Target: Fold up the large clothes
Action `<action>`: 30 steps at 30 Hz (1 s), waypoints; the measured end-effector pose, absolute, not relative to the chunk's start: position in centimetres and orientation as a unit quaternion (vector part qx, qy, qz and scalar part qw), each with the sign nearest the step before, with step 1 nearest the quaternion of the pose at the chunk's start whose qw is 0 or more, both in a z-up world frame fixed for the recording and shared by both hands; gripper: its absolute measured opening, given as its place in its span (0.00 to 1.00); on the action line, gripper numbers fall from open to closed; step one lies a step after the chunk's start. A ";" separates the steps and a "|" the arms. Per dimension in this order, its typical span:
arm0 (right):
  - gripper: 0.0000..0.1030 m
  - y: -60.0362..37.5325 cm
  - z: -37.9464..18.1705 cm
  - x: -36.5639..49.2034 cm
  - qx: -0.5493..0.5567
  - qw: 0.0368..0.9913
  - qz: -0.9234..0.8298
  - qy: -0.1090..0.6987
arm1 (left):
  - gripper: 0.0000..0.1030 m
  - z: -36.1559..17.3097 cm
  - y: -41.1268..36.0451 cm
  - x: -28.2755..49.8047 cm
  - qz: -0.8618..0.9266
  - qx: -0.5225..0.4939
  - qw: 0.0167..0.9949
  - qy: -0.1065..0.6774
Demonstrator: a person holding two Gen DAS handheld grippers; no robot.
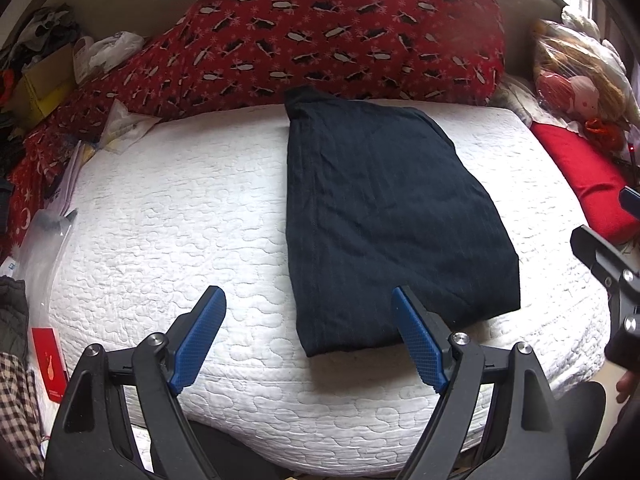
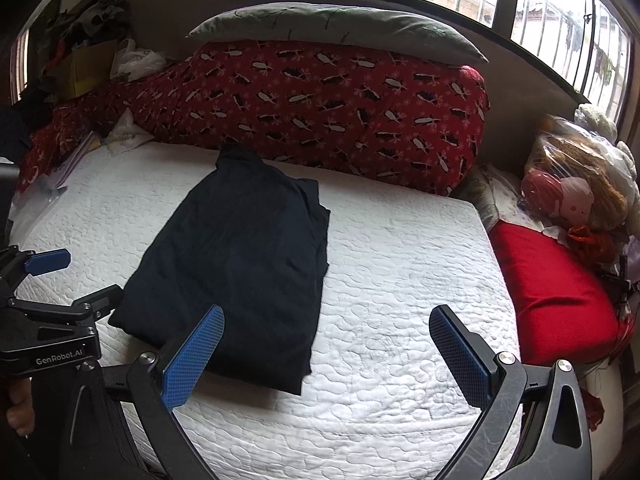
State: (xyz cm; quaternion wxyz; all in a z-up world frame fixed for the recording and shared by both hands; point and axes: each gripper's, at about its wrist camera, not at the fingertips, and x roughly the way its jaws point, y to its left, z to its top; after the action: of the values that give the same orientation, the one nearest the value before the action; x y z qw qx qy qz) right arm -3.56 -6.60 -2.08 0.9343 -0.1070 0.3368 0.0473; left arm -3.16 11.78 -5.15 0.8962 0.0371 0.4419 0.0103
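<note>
Dark navy garment [image 1: 384, 216], folded into a long rectangle, lying flat on the white quilted mattress [image 1: 180, 240] of a bed, its narrow collar end toward the red penguin-print duvet [image 1: 340, 40] bundled along the far side, its near edge close to the mattress front; faint pinstripes run along its length; in the right wrist view the same garment [image 2: 240, 264] lies left of centre, with stacked folded layers showing along its right edge. Left gripper [image 1: 308, 336], jaws spread wide and empty, hovers at the near end of the garment; its right blue pad [image 1: 418, 344] overlaps the garment's near corner in the picture, though contact cannot be judged; its left pad is over bare mattress. Right gripper [image 2: 326, 356], jaws likewise spread wide and holding nothing, is to the right of the garment's near end; its left blue pad [image 2: 192, 360] overlaps the garment's near edge in view; its right pad is over bare mattress. A grey-green pillow [image 2: 340, 28] rests on top of the duvet; a red cushion [image 2: 556, 292] lies beside the mattress on the right, with a bagged plush toy [image 2: 576, 184] behind it; a cardboard box [image 1: 44, 84] heaped with clutter stands at the far left.
</note>
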 end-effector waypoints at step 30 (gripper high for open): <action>1.00 -7.0 -2.4 -5.9 -0.077 0.942 0.034 0.326 | 0.83 -5.4 10.4 -6.1 -0.017 0.001 0.902 0.431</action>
State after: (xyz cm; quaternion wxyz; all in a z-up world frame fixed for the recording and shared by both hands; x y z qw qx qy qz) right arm -5.89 -7.04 -2.42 0.9416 -0.0772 0.3259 0.0339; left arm -6.06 10.37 -5.42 0.9021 0.0015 0.4313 -0.0167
